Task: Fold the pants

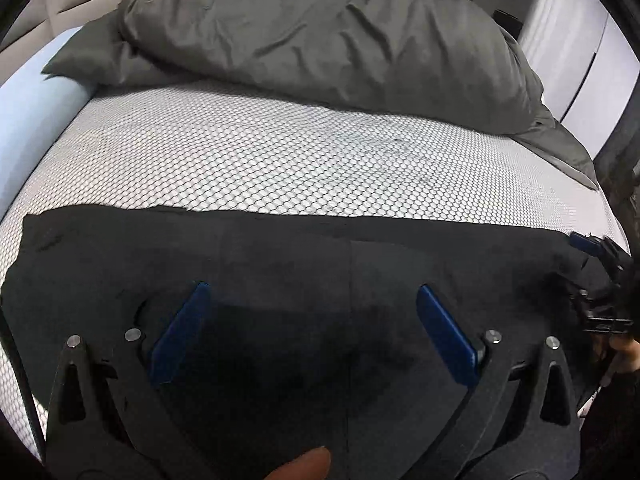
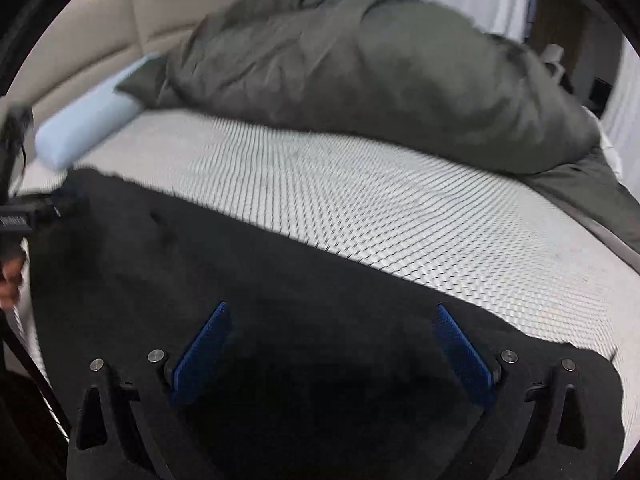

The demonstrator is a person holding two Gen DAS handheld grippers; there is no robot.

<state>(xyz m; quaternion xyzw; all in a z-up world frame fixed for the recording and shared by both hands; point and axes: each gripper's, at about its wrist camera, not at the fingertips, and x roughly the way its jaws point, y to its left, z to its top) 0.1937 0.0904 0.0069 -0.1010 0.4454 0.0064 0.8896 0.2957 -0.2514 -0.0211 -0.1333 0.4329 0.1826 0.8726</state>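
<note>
The left claw stands wide, its blue pads well apart, with nothing gripped. It hangs over the black pants, which fill the view beneath and ahead of it. To its left, the cloth ends in an uneven corner close to the bed's edge. Ahead of it, the far edge of the pants runs as a fairly straight line across the honeycomb-patterned mattress. Beyond that lie a pale blue bolster to the far left and a heaped grey duvet.

The right claw also stands wide and holds nothing. The pants lie under it and stretch away to its left. To its right, the cloth ends in a rounded edge near the mattress border. This view is blurred.

Status, judged from the layout: the pants rest flat on the bed as one long band. A faint seam runs down the middle ahead of the left claw. Whether the legs are already laid one on the other cannot be told; the dark cloth hides its layers. No crosswise fold is visible, so the shortening folds appear to remain. Both claws are free, so a fresh grasp on an end of the band is probably next.
</note>
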